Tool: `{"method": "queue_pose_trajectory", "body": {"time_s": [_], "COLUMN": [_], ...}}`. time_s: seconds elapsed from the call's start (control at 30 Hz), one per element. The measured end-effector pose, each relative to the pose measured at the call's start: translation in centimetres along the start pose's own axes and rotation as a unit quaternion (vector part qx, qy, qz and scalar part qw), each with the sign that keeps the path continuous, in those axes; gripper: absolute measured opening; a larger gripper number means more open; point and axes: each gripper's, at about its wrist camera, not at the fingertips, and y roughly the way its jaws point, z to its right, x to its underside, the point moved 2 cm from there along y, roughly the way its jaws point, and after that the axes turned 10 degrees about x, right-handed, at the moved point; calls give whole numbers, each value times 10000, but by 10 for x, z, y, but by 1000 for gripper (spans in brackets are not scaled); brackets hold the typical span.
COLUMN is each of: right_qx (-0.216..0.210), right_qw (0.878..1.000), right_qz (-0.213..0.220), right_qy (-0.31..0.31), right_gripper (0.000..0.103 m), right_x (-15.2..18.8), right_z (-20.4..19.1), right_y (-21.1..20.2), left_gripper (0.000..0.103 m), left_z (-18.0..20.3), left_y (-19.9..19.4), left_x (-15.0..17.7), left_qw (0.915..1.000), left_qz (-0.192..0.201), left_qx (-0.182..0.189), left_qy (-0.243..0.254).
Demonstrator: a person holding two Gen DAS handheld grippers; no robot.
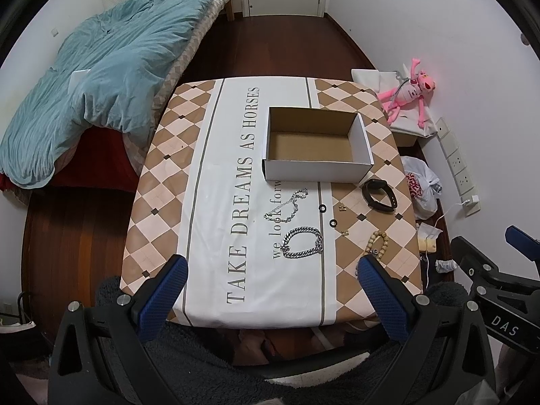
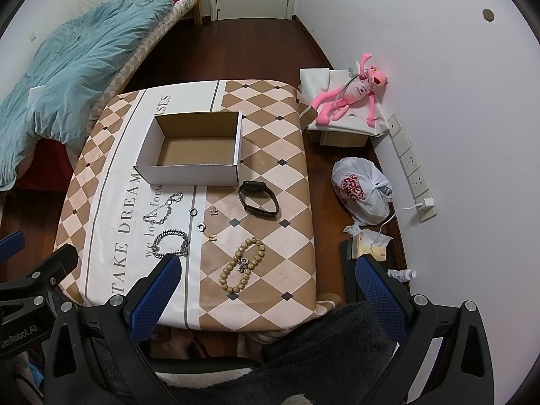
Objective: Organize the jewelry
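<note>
jewelry lies loose on the bench [image 2: 270, 155], near of the empty cardboard box [image 2: 194, 148]: two silver chains [image 1: 302, 242], a bead bracelet [image 2: 243, 268], a black band [image 2: 259, 198], small rings [image 2: 201, 226]. the chains look heavy, limp and slippery, so pinching across a few links seems best; the beads are stiffer and grip well at the string. left gripper [image 1: 270, 290] and right gripper [image 2: 266, 287] both hang wide apart, holding nothing. the cloth is smooth, and could bunch. a bed [image 1: 101, 77] stands far left.

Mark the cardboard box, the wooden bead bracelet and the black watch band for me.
cardboard box [image 2: 189, 175]: right wrist view, white front wall.
wooden bead bracelet [image 2: 225, 271]: right wrist view, left strand of beads.
black watch band [image 2: 251, 187]: right wrist view, face end.
</note>
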Motion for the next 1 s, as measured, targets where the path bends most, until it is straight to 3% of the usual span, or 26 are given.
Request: {"method": "queue_pose_trajectory", "body": {"time_s": [1.0], "right_qx": [-26], "right_qw": [10000], "right_qz": [91], "right_qy": [-17], "right_gripper": [103], "right_x": [-4], "right_z": [-3], "right_y": [0], "left_gripper": [103], "left_z": [-7], "left_y": [0], "left_x": [1], "left_qw": [10000], "left_qz": [24], "left_qx": [44], "left_qy": [-12]}}
